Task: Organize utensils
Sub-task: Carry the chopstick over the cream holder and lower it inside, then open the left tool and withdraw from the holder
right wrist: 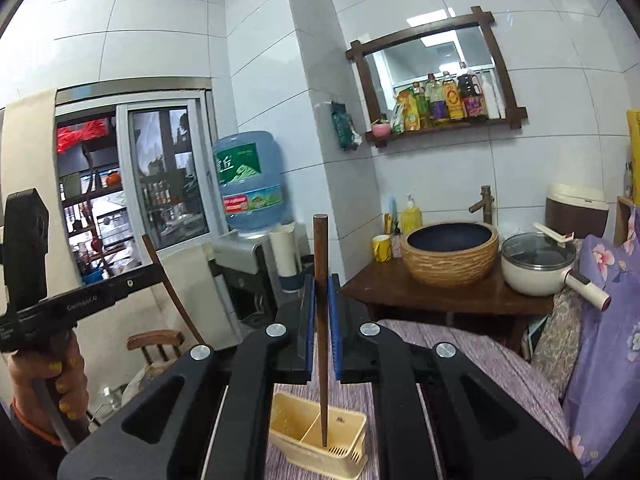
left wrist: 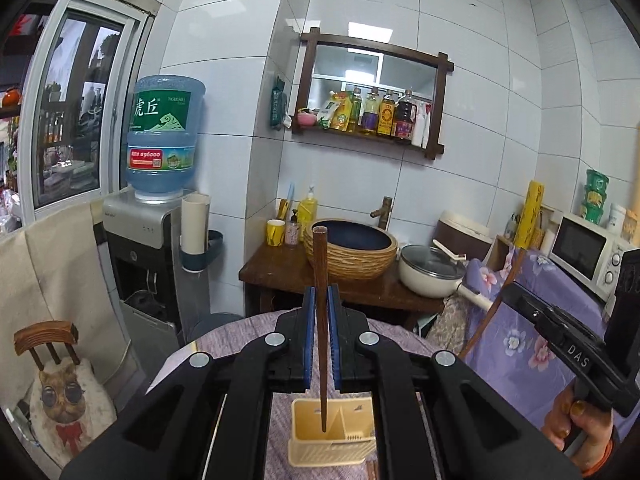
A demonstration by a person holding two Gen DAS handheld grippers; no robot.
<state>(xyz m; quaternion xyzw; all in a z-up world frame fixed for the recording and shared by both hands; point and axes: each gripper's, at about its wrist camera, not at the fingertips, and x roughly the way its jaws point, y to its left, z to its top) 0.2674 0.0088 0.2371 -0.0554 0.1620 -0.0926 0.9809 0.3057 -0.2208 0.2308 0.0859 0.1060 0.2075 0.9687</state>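
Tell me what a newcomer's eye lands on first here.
Each gripper, left and right, is shut on an upright brown chopstick, tip hanging over the cream utensil holder on the purple-striped table. Behind, a blue water jug tops a dispenser at left, and a woven-sided basin sits on a wooden counter.

Cream plastic utensil holder [left wrist: 332, 434]: the near wall is cut off by the black gripper body at 6 o'clock in the left wrist view; the contents of its compartments cannot be told.
Dark brown wooden chopstick [left wrist: 321, 320]: its middle is covered by the blue pads.
Second brown wooden chopstick [left wrist: 494, 304]: its lower end is hidden at 4 o'clock.
Person's hand [right wrist: 60, 380]: the wrist is cut off at 8 o'clock.
Bottle labels on the dark wooden wall shelf [left wrist: 372, 136]: too small to be read.
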